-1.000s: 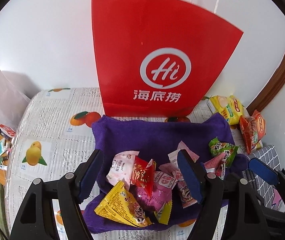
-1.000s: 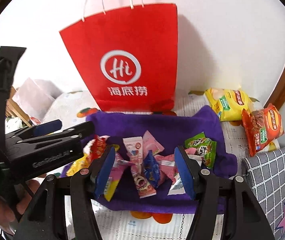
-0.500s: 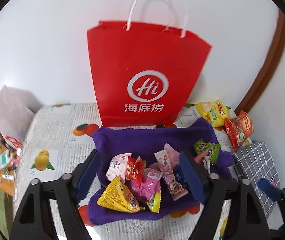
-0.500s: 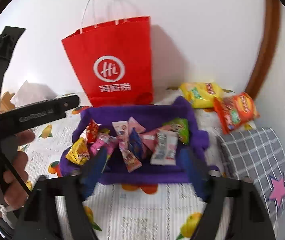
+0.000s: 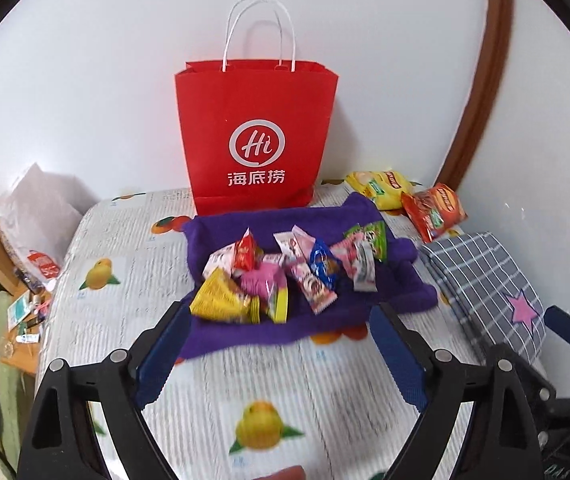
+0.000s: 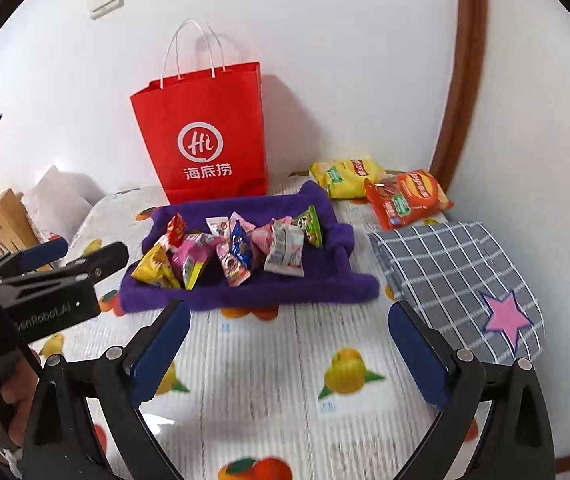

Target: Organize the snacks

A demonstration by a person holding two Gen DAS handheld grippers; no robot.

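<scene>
L wrist view: left gripper (image 5: 281, 344) jaws wide apart, just been opening, nothing between; snacks (image 5: 285, 272) piled on purple towel (image 5: 405, 288) beyond, red bag (image 5: 255, 136) at far wall.
R wrist view: right gripper (image 6: 289, 340) likewise spread, just opening, empty; snacks (image 6: 229, 248) far-centre, chip bags (image 6: 381, 188) far right.

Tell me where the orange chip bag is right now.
In both wrist views the orange chip bag lies far right near the wall, overlapping the yellow chip bag, just behind the grey checked cloth.
</scene>
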